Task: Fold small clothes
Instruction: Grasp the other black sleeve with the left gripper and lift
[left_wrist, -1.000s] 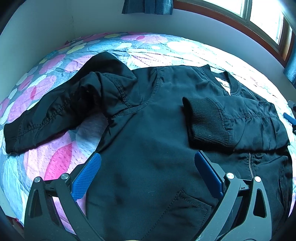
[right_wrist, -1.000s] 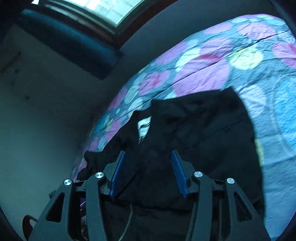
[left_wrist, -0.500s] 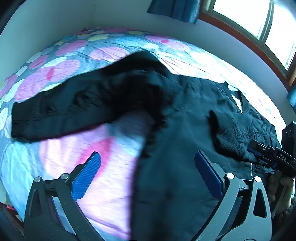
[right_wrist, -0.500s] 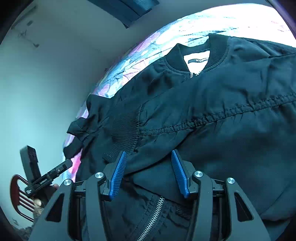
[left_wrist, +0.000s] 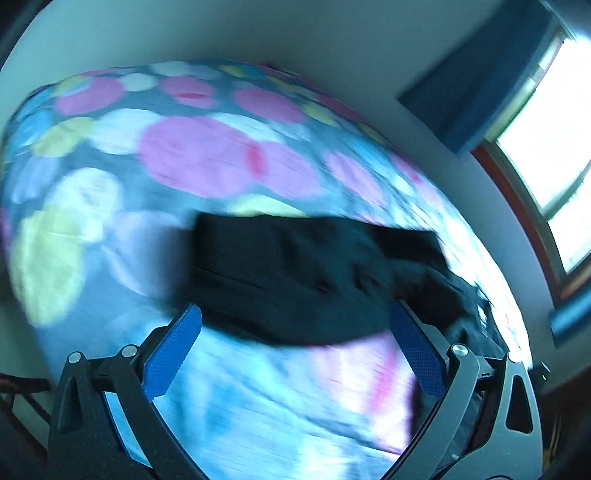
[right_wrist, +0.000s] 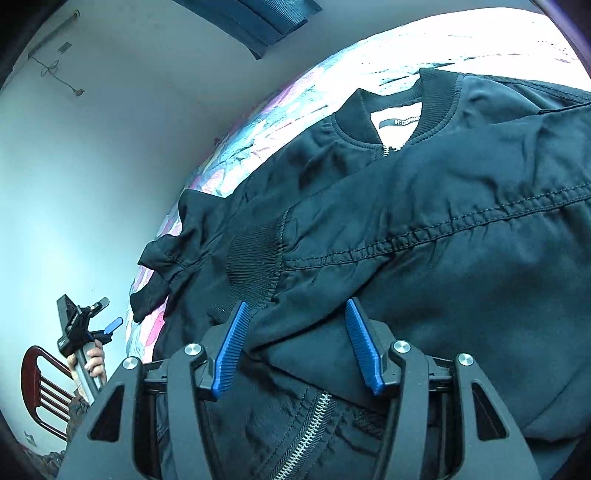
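A small black bomber jacket (right_wrist: 424, 229) lies front up on a bed, one sleeve folded across the chest with its ribbed cuff (right_wrist: 255, 258) near my right gripper. My right gripper (right_wrist: 295, 343) is open, fingers either side of the folded sleeve's lower edge, just above the zipper (right_wrist: 306, 424). In the blurred left wrist view, the jacket's other sleeve (left_wrist: 295, 280) stretches out on the bedspread. My left gripper (left_wrist: 295, 350) is open and empty just short of that sleeve. It also shows in the right wrist view (right_wrist: 88, 328), held off the bed's left side.
The bed has a bedspread with pink, yellow and blue circles (left_wrist: 199, 155). White walls close in on the far sides. A window with blue curtain (left_wrist: 517, 74) is at the right. A dark red chair (right_wrist: 40, 391) stands beside the bed.
My left gripper has swung left, from over the jacket's body to the outstretched sleeve. My right gripper has come down close over the folded sleeve and stayed there.
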